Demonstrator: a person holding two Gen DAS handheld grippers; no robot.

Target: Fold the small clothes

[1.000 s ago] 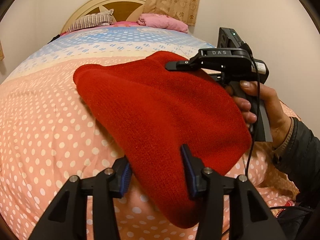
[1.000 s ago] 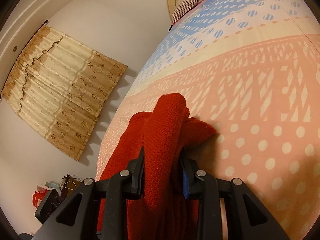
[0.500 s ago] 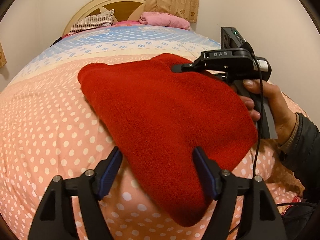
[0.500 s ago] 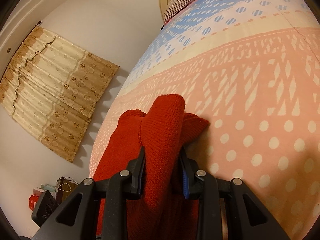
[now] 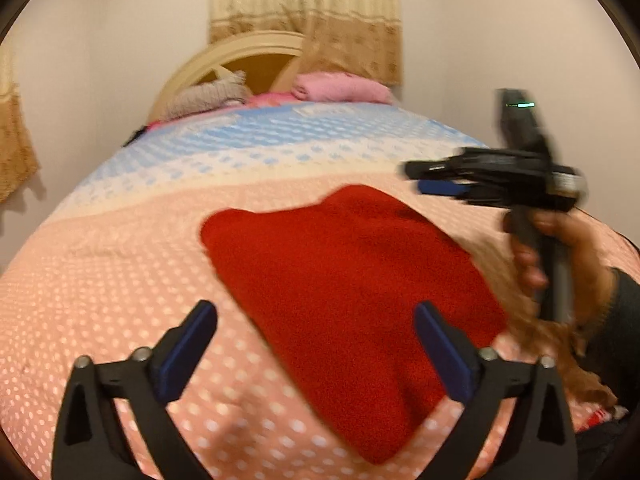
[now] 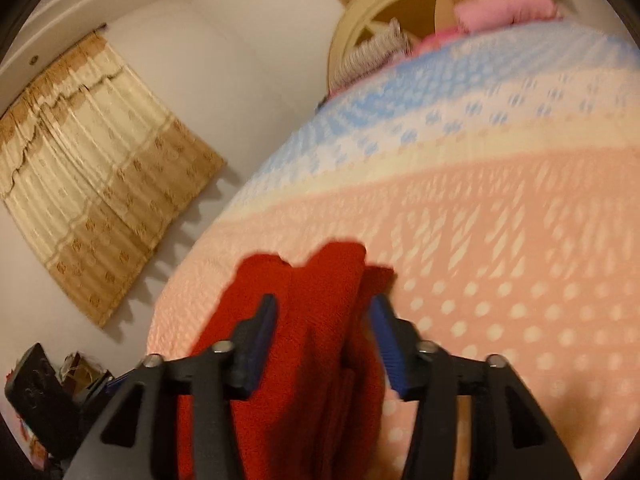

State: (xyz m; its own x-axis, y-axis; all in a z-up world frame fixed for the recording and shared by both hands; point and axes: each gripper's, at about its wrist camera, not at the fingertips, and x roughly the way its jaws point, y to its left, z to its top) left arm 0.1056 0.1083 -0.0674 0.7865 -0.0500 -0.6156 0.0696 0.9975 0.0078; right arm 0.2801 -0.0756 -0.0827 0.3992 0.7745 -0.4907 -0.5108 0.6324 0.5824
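Observation:
A red knitted garment lies folded flat on the pink dotted bedspread. My left gripper is wide open above its near edge and holds nothing. My right gripper shows in the left wrist view, lifted above the garment's far right corner, held by a hand. In the right wrist view the right gripper is open, its blue pads standing apart on either side of the garment's bunched edge without pinching it.
A striped pillow and a pink folded blanket lie at the headboard. Beige curtains hang on the wall. A dark device and clutter sit beside the bed. The person's dark sleeve is at the right.
Both grippers opened and let go of the garment. The left one drew back and up; the right one lifted off the far corner. The garment now lies flat on the bed.

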